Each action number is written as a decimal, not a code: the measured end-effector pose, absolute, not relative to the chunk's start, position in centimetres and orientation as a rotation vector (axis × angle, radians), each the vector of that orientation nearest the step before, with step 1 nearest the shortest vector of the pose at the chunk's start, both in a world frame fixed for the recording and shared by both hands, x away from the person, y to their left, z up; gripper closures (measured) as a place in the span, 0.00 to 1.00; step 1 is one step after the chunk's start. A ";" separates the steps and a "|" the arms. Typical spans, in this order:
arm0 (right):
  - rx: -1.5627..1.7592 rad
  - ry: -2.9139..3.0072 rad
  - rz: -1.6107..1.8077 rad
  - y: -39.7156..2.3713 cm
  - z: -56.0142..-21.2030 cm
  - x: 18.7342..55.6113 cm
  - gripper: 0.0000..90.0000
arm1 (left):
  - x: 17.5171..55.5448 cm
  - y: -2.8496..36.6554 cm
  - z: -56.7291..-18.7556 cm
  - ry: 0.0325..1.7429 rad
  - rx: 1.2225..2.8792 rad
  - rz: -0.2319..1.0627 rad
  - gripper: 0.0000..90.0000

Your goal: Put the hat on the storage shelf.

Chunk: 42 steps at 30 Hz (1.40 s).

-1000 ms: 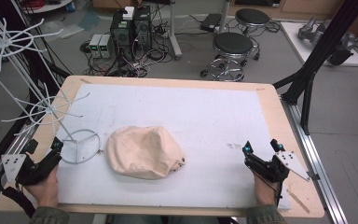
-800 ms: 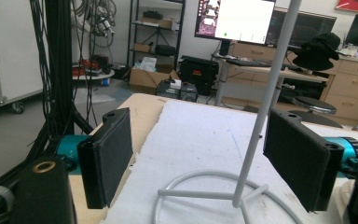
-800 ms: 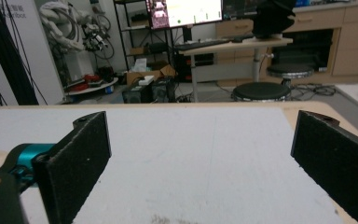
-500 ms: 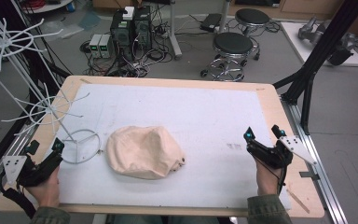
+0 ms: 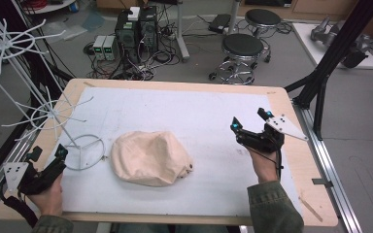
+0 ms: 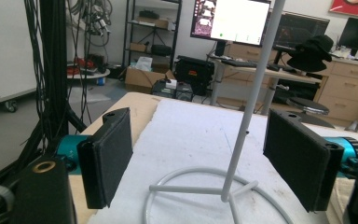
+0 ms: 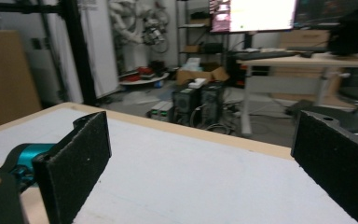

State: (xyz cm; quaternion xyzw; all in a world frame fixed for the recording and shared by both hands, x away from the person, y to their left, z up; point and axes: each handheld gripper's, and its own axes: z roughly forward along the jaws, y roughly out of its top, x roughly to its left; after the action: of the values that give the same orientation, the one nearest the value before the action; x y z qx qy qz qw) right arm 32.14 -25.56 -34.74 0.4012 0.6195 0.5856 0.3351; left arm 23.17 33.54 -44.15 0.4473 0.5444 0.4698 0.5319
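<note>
Lifting off the bench's right edge, the right gripper [image 5: 248,119] is advancing wide open; left gripper [image 5: 47,152] is waiting wide open beside the beige cap [image 5: 149,158].

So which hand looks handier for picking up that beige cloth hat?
Probably the left gripper: it sits nearer the beige hat, though the white rack's base ring lies between. The right gripper is open too, but farther off.
</note>
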 end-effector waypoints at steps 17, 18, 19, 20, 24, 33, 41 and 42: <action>0.878 1.867 1.592 -20.4 -32.9 35.2 0.05 | 23.2 33.5 -44.1 1.296 1.068 1.124 0.27; 0.878 1.867 1.592 -20.4 -32.9 35.2 0.05 | 23.2 33.5 -44.1 1.298 1.066 1.126 0.27; 0.859 1.905 1.604 -19.5 -32.7 35.7 0.05 | 23.2 33.6 -44.1 1.299 1.063 1.126 0.27; 0.854 1.931 1.608 -19.0 -32.6 36.0 0.05 | 23.1 33.6 -44.1 1.302 1.060 1.128 0.27; 0.805 1.996 1.602 -17.3 -32.3 36.6 0.05 | 23.1 33.7 -44.2 1.309 1.049 1.129 0.27; 0.742 2.045 1.608 -12.9 -31.7 38.2 0.05 | 23.1 33.6 -44.2 1.301 1.059 1.117 0.27; 0.748 2.074 1.635 -10.7 -32.6 39.2 0.05 | 23.1 33.8 -44.2 1.309 1.042 1.121 0.27; 0.746 2.077 1.633 -10.5 -32.8 39.3 0.05 | 23.2 33.8 -44.2 1.310 1.043 1.120 0.27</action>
State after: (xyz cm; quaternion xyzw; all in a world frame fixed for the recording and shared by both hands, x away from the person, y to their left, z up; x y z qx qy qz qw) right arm 39.32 -10.46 -32.76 0.2664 0.7418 0.5831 0.1969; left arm 23.16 33.77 -44.23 0.4376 0.5498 0.4702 0.5340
